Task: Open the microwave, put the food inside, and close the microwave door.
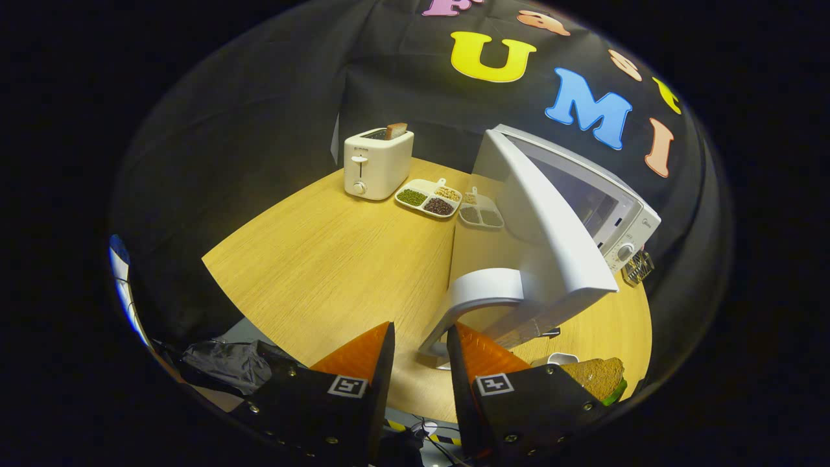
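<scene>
Gripper view | jaws parted, empty | microwave door (551,240) open just ahead

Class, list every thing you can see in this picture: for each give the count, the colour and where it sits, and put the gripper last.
microwave: one, white, on the table's far side, door swung open just ahead of the fingers
toaster: one, cream, back of the table, a brown slice in its slot
divided dish: one, white, holding green, tan and dark grains, beside the toaster
sandwich: one, brown with green, by the near table edge
table: one, light wood
gripper: one, fingers apart, open, at the door's handle
</scene>
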The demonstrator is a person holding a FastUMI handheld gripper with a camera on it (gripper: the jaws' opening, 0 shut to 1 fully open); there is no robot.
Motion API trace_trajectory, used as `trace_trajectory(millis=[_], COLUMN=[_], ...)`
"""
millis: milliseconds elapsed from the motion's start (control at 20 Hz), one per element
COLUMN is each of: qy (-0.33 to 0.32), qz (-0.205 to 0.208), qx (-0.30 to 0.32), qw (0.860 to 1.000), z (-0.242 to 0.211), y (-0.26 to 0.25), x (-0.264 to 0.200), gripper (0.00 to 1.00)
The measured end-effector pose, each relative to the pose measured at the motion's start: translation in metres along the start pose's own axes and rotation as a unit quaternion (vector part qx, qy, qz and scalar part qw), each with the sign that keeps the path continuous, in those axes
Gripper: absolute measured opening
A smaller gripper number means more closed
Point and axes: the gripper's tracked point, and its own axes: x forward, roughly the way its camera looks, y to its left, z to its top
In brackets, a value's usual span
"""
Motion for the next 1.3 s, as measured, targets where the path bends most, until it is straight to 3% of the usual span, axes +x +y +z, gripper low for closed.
trace_trajectory(millis=[150,350,650,700,750,850,1050,1300], qy=[-0.001,-0.034,-0.12,-0.127,-0.141,-0.172,-0.211,-0.246], qz=[0.021,0.094,0.217,0.249,0.26,0.274,0.314,0.291], qx=[-0.004,-0.01,-0.018,-0.009,-0.01,-0.018,0.002,0.006], qw=[1.0,0.995,0.969,0.96,0.955,0.946,0.926,0.925], z=[0.002,0.021,0.071,0.077,0.082,0.097,0.114,0.122], y=[0.01,0.04,0.067,0.074,0.072,0.061,0.045,-0.005], x=[-0.003,-0.012,-0.049,-0.059,-0.069,-0.091,-0.126,-0.147], gripper=[0.46,0.46,0.44,0.48,0.75,0.93,0.97,0.97])
